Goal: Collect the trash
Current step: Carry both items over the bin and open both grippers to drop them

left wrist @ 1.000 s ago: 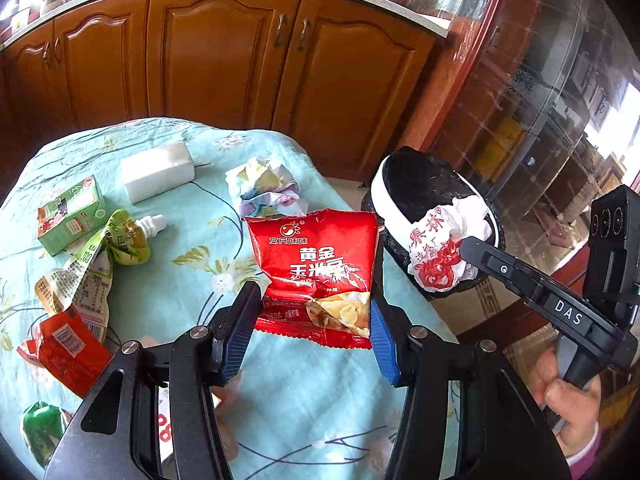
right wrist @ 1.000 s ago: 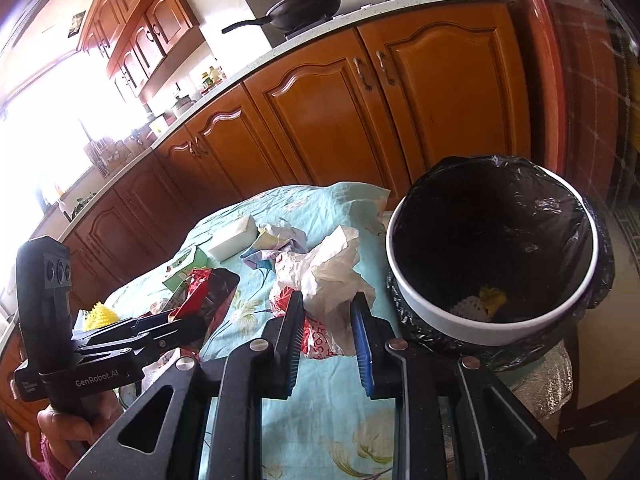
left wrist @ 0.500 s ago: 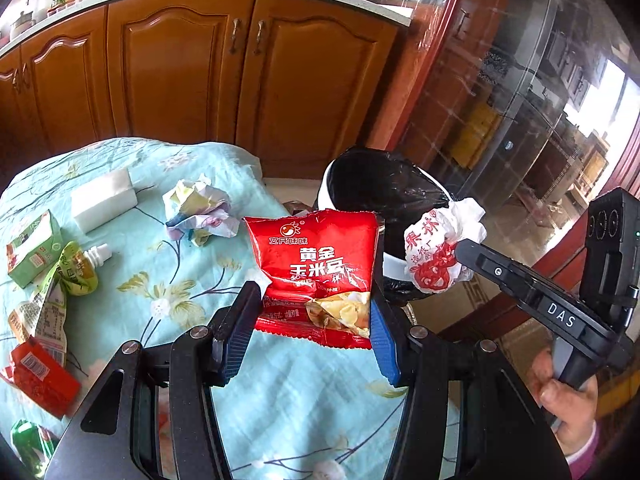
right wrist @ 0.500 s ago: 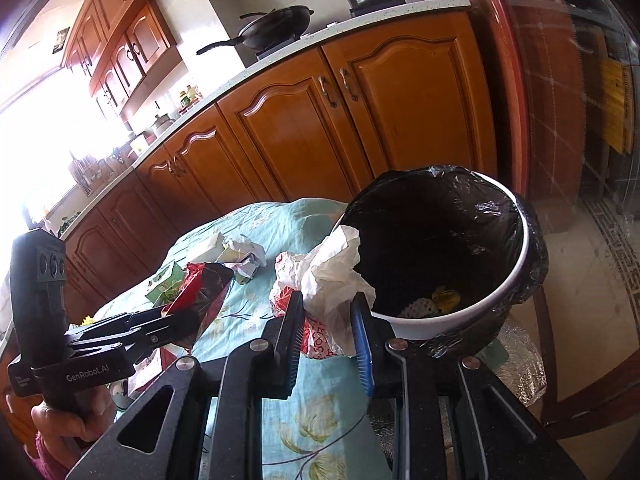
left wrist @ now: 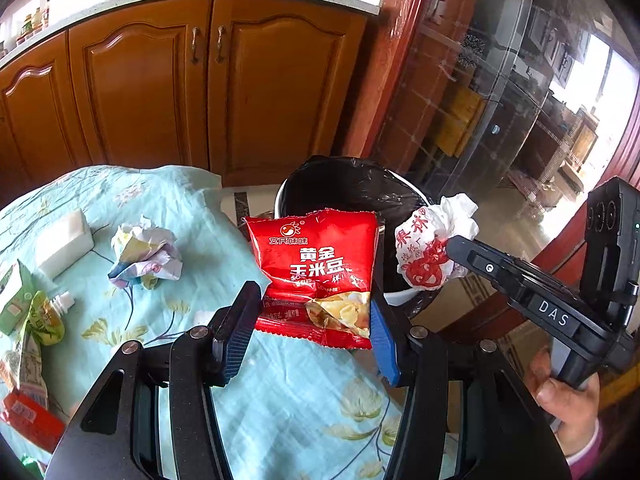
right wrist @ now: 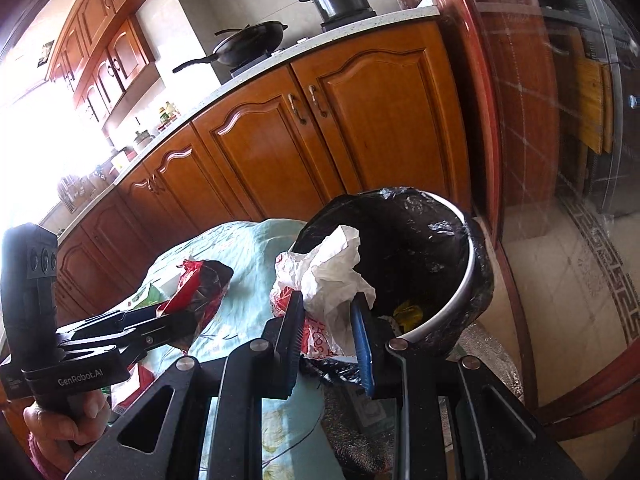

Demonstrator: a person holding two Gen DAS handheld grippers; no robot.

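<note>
Both tongs carry a load toward the bin (left wrist: 404,196), which stands off the table edge so that scraps can be lifted clear of the cloth (left wrist: 168,200) and dropped in. The left tongs (left wrist: 308,320) are about half open, their jaws closed only as far as the red snack bag (left wrist: 320,264) between the pads; the bag stands upright out of the jaws, pinched at its lower edge, so it hangs free and should fall cleanly on release. The bin lies just ahead of these tongs and a little to their right, its near rim hidden behind the bag. The right tongs (right wrist: 328,328) are narrower, pressed onto a crumpled white wrapper (right wrist: 332,276) with red print, which bulges up past the fingertips. From these tongs the bin mouth is directly ahead and slightly right, the wrapper's top overlapping the dark liner; whether it is truly over the opening or just short of the rim I cannot tell through this lens. A yellow scrap (right wrist: 408,312) lies inside. More litter waits on the cloth left of the left tongs: a paper ball (left wrist: 144,252), a white block (left wrist: 64,244) and green packets (left wrist: 24,304), all well apart from either grip.
</note>
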